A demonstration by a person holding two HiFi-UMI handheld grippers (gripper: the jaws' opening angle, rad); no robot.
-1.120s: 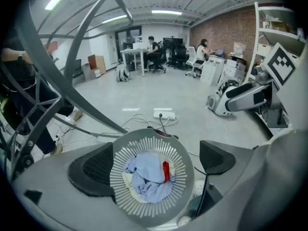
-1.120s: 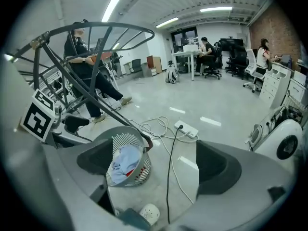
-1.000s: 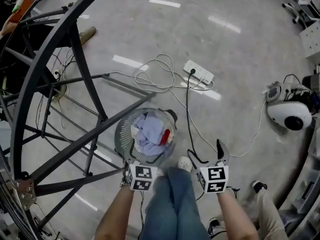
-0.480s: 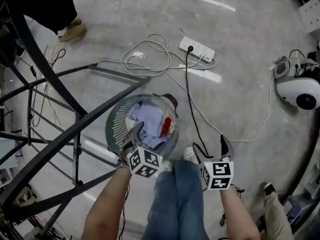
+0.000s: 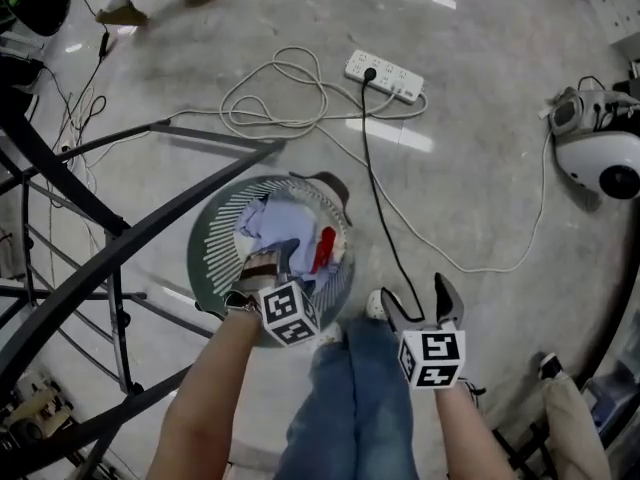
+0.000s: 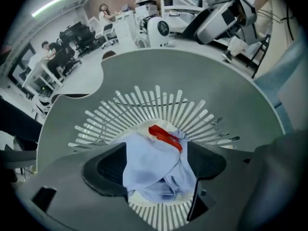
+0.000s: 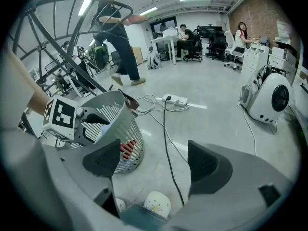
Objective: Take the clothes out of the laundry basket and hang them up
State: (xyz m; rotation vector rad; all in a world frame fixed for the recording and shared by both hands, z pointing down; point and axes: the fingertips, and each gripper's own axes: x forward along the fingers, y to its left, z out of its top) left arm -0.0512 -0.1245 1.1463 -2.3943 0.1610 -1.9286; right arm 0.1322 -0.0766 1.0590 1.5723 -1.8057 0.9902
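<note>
L gripper (image 6: 156, 166) hung over round grey slatted plastic laundry basket (image 6: 192, 69), jaws apart, were closing about crumpled pale-blue cloth (image 6: 151, 177), unpinched, R gripper (image 7: 155, 163) alongside, jaws apart, closing, empty.

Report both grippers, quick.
Left gripper: open, jaws have just been closing, blue garment between them, ungripped.
Right gripper: open, jaws have just been closing, empty.

Clothes (image 5: 285, 238) lie in the laundry basket (image 5: 215, 248); power strip (image 5: 384, 76) lies beyond it.

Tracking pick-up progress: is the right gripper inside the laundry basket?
No, the right gripper is over floor beside the laundry basket, its empty jaws having just closed somewhat.
</note>
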